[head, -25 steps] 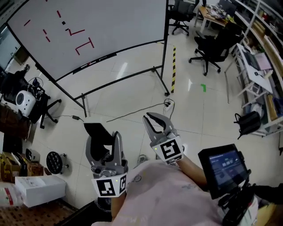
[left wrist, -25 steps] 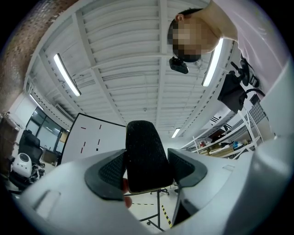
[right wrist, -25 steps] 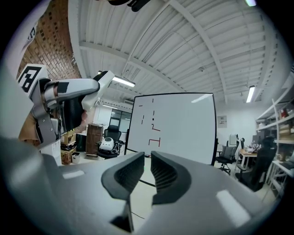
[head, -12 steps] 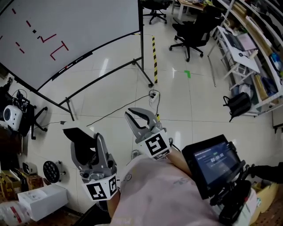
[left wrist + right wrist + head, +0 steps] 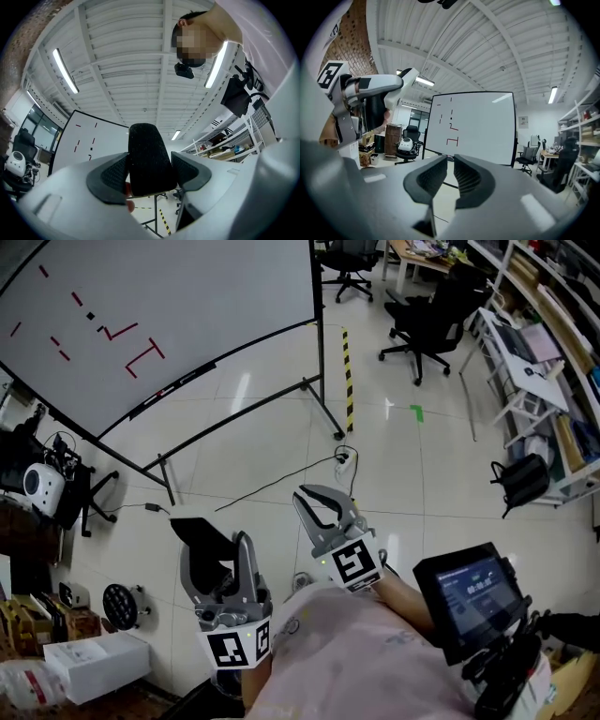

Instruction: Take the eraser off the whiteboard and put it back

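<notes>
The black eraser point(image 5: 202, 535) stands upright between the pads of my left gripper point(image 5: 217, 551), pinched on both flat sides and rising well above them in the left gripper view. It has stayed in that same clamp through the last second, while both my hands have shifted only slightly and my head has swung (the board slid left in the head view, then came back). My right gripper point(image 5: 324, 508) rides just beside the left one, its fingers a narrow gap apart with nothing between them. The whiteboard point(image 5: 187, 296), with its red marks point(image 5: 141, 348) and the ledge point(image 5: 173, 390) along its lower edge, remains well apart from me across the tile point(image 5: 281, 437). My reading: the eraser is off the board, so the first half is done. The return has not begun, and it calls for closing that distance before I can set the eraser against the board again.
</notes>
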Available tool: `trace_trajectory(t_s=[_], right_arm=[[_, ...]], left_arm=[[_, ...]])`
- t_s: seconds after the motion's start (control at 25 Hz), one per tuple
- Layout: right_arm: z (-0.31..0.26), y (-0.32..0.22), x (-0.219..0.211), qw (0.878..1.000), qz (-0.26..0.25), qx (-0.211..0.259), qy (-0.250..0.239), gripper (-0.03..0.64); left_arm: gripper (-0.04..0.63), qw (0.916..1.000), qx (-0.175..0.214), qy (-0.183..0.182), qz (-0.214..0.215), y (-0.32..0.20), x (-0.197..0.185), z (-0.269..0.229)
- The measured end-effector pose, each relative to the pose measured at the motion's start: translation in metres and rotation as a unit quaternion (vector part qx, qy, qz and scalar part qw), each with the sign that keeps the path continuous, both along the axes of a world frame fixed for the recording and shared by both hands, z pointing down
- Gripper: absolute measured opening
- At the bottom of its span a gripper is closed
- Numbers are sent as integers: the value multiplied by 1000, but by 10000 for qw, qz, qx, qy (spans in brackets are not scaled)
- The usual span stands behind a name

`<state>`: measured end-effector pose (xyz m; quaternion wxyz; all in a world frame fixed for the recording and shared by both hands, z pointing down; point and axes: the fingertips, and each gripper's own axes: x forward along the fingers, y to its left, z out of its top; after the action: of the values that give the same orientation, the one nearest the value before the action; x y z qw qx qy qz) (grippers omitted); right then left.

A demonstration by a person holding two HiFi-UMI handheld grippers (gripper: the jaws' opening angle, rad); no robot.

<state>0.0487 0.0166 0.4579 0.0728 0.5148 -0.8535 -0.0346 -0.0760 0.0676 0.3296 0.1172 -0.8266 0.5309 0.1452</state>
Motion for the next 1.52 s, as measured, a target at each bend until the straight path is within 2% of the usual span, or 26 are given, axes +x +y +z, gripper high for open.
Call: trace_trajectory(t_s=[0.28,0.44,0.72,0.96,1.12,1.52], right_arm=[[-2,-11,37,9998,138,-27,-107,44],[11,-15,55,9996,260,-60,15,44],[20,-14,91,9993,306,-189,-39,44],[30,-20,117,9988,365,-313,-115,44],[34,-28,126,9982,473,-308,-212,29],[29,-47,130,9980,517,-245,-277,6]], left_arm=[[288,9997,11,209,159,-18,34,-4],[288,9994,20,280,218,-20,41,3],[288,9988,-86,463,168,-26,67,8],[288,9987,-170,479,105,-31,85,6],[288,9993,-143,352,71,-36,94,0],[288,9991,-148,389,-15,-54,89,-5]])
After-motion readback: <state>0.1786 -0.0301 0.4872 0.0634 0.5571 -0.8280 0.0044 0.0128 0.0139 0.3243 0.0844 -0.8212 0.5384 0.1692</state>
